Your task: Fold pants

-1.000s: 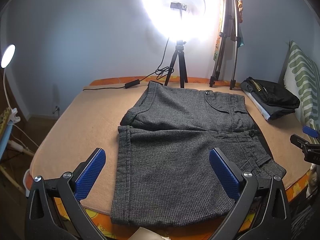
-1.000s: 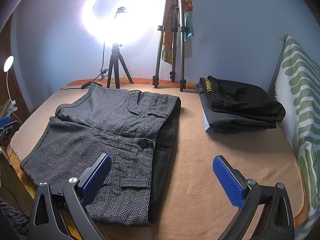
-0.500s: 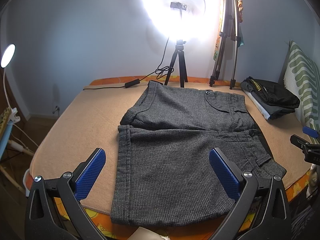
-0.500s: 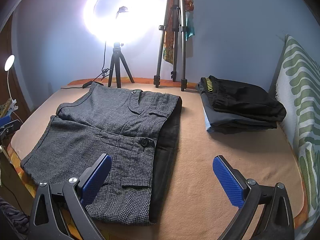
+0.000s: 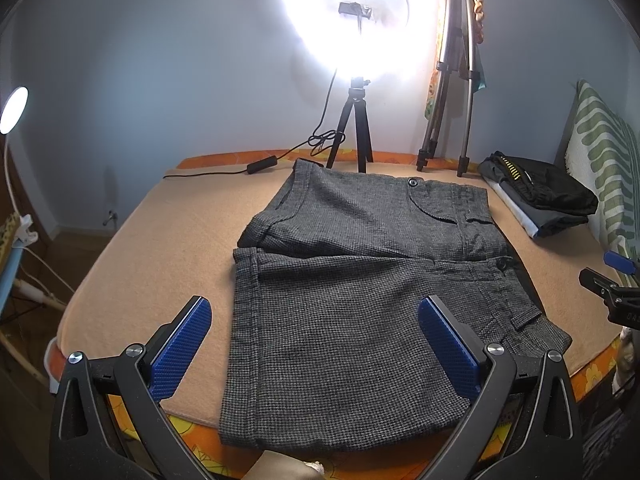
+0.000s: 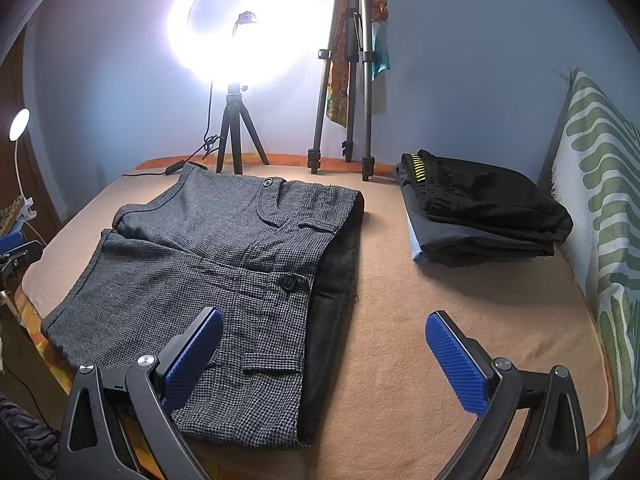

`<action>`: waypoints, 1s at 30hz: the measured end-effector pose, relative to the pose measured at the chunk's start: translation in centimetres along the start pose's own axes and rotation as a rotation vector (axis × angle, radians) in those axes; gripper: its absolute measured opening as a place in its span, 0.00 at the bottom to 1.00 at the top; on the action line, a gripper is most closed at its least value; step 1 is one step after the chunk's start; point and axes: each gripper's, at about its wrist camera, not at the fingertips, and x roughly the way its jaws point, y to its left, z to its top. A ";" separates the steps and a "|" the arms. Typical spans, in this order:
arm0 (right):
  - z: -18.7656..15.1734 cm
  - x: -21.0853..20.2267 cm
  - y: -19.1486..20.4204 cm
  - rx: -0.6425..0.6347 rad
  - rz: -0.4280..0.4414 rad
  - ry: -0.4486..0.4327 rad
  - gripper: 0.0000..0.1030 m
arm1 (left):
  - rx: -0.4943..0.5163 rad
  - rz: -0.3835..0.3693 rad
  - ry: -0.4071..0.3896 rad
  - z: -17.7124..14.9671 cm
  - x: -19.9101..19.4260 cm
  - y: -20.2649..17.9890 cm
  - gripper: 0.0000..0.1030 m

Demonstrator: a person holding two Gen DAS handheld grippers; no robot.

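1. On the bed (image 5: 132, 240), the gray shorts (image 5: 360, 280) lie flat and spread out.
2. Both the left hand-held gripper (image 5: 314, 344) and the right hand-held gripper (image 6: 324, 356) are wide apart and hold nothing.
3. To fold well, I would grab two corners on one side and lift them together.
4. No boxes or baskets show, only a stack of clothes (image 6: 480, 216) nearby.

The left wrist view looks from the near edge of the bed (image 5: 120, 248), low and close, facing the far wall with the ring light (image 5: 348, 20) almost dead ahead over the grey shorts (image 5: 352, 288). The right wrist view sits further right along that edge, facing the same wall, the ring light (image 6: 240, 20) now left of centre. Both share the shorts (image 6: 208, 264), the folded dark clothes (image 6: 480, 212) and the tall tripod (image 6: 348, 80).
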 end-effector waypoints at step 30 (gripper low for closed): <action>1.3 1.4 -0.9 0.030 0.056 -0.008 0.93 | -0.085 -0.104 0.042 0.3 2.4 2.0 0.93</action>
